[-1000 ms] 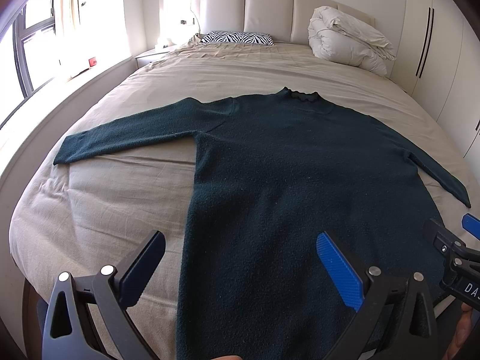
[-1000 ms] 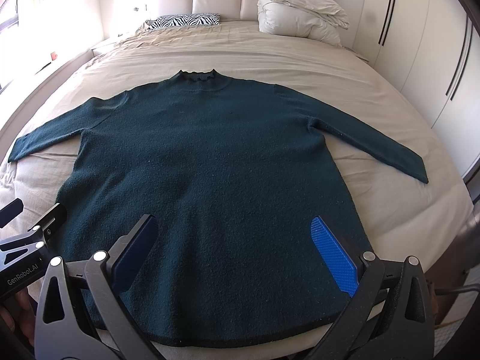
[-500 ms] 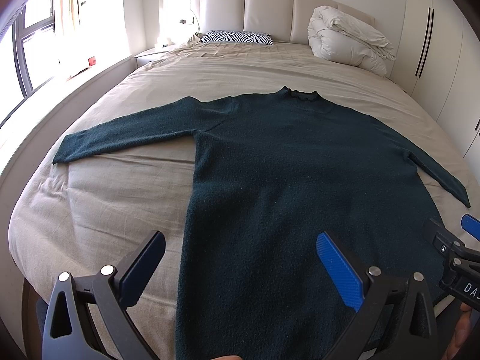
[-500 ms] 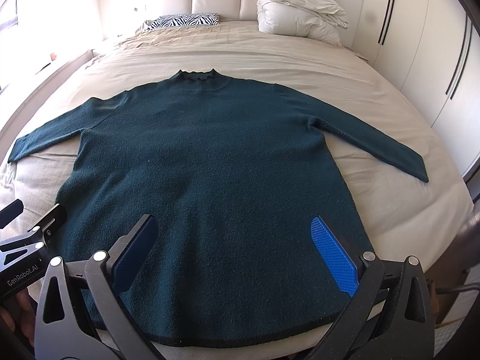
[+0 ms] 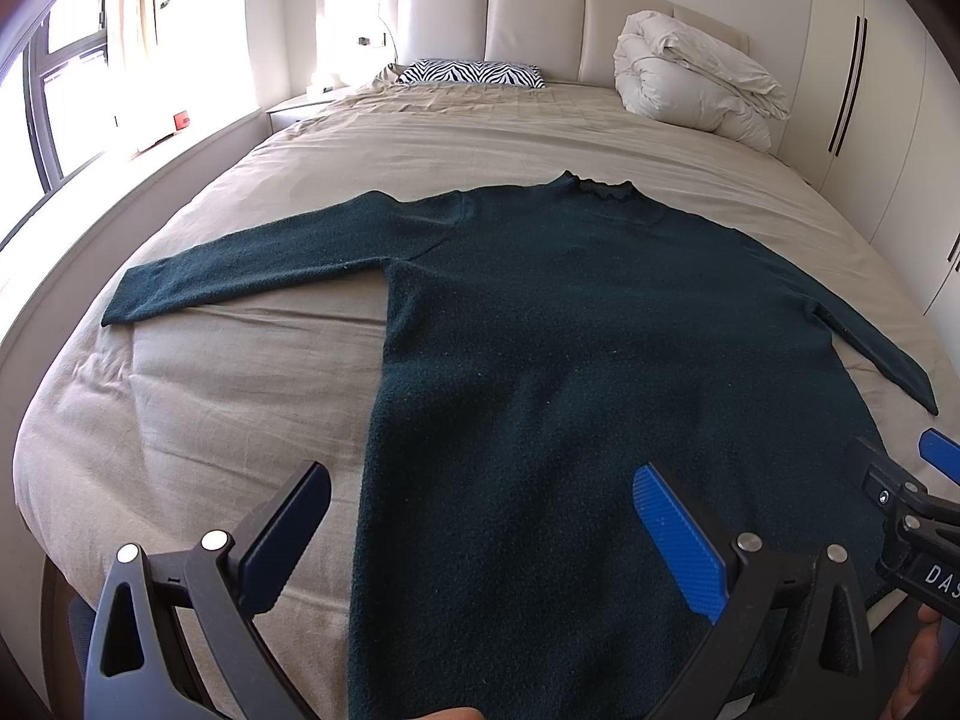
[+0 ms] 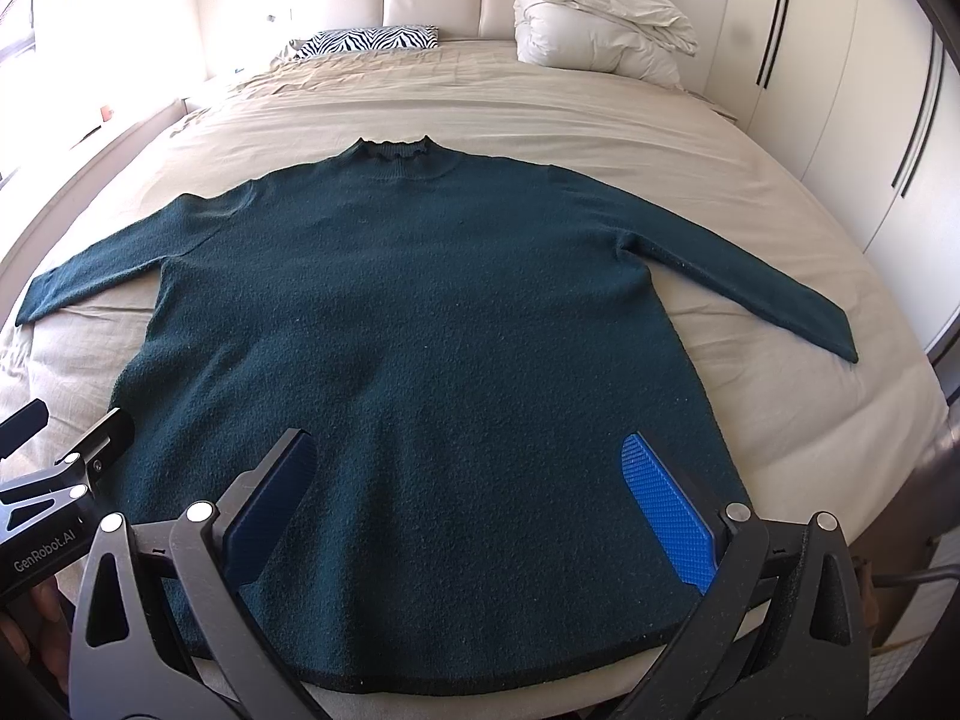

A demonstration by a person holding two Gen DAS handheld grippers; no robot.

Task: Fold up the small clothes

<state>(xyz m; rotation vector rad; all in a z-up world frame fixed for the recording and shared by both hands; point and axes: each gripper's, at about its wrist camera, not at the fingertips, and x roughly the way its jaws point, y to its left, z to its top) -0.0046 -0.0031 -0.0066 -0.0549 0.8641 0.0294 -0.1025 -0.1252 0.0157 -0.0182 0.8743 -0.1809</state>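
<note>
Lying flat and face-up across the near half of the bed (image 6: 780, 138), a dark green sweater (image 6: 420, 330) is spread with both sleeves out to the sides and its frilled collar pointing toward the headboard (image 5: 540, 12). From the left: a bright window (image 5: 54, 90) with a pale curtain (image 5: 135, 18) beside it, then a low nightstand (image 5: 300, 108) tucked against the bed's far corner. The sweater's left sleeve (image 5: 240, 276) runs out over the beige sheet toward that window side. The left gripper (image 5: 480, 531) hangs above the sweater's lower left side, its jaws spread wide and holding nothing, one blue pad over bare sheet and the other over the knit. Farther back, a zebra-print pillow (image 5: 474, 72) leans at the headboard, and to its right a rolled white duvet (image 5: 696, 78) sits bundled on the mattress. The right gripper (image 6: 468, 501) hovers over the sweater's hem (image 6: 480, 684), its jaws also wide apart and empty, both pads above the fabric without touching it that I can make out. The right sleeve (image 6: 750, 282) angles down toward the bed's right edge. White wardrobe doors (image 6: 840, 90) with dark vertical handles line the right wall. No box, basket or drawer stands open anywhere in view; the bed alone carries the garment.
</note>
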